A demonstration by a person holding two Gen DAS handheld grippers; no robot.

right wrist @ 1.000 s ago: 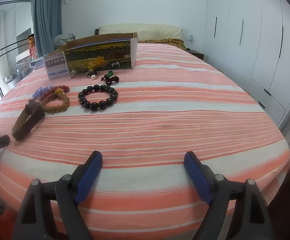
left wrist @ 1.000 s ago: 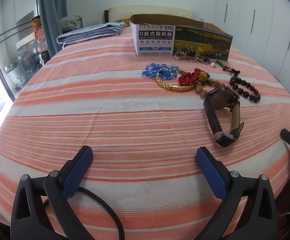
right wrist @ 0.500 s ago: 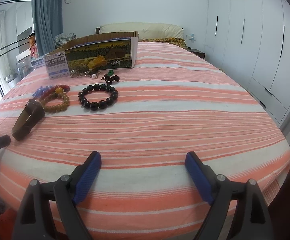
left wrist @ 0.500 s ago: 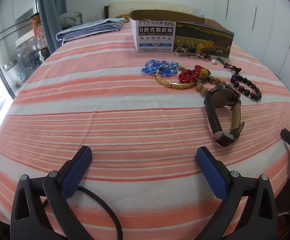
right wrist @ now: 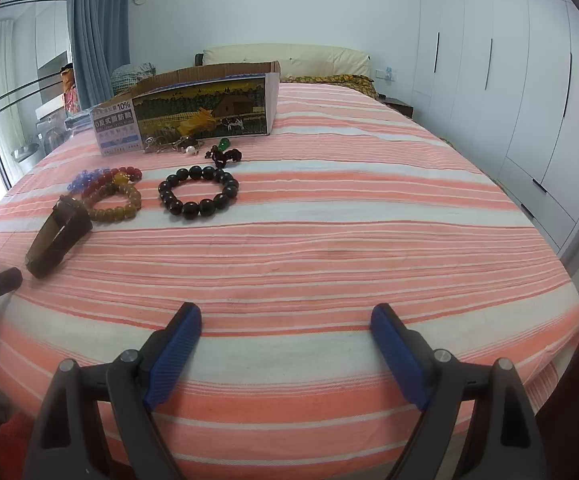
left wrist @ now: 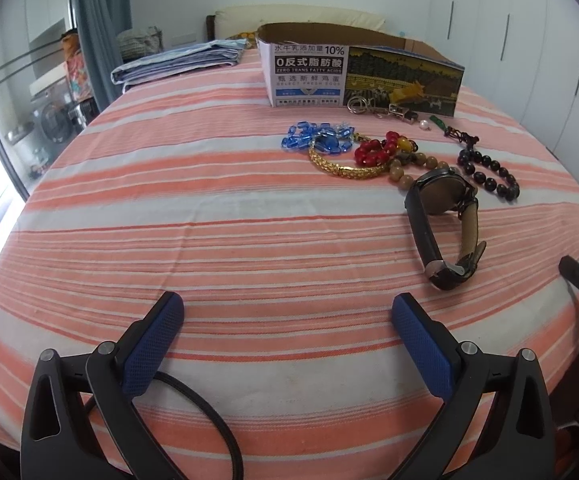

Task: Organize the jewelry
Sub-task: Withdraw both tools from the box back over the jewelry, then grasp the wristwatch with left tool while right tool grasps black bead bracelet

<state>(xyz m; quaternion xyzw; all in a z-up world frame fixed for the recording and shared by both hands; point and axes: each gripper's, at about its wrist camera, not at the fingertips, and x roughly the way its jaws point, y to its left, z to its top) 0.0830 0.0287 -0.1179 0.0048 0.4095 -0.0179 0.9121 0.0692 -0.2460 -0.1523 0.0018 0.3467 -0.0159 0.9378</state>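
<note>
Jewelry lies on a striped bed in front of an open cardboard box [left wrist: 361,76] [right wrist: 193,116]. A black-strapped watch [left wrist: 441,220] [right wrist: 59,236] sits nearest. Behind it are a gold bangle [left wrist: 341,166], blue beads [left wrist: 317,138], red beads [left wrist: 375,150], tan wooden beads [right wrist: 117,204] and a black bead bracelet [left wrist: 489,168] [right wrist: 199,192]. A key ring [left wrist: 377,108] lies against the box. My left gripper [left wrist: 287,308] hovers open over bare sheet, left of the watch. My right gripper [right wrist: 285,320] is open too, well right of the jewelry, holding nothing.
Folded blue bedding [left wrist: 177,64] lies at the far left of the bed, pillows [right wrist: 285,54] at the head. White wardrobes [right wrist: 501,80] line the right wall. A black cable [left wrist: 209,416] loops under my left gripper. The bed's near edge lies just below both grippers.
</note>
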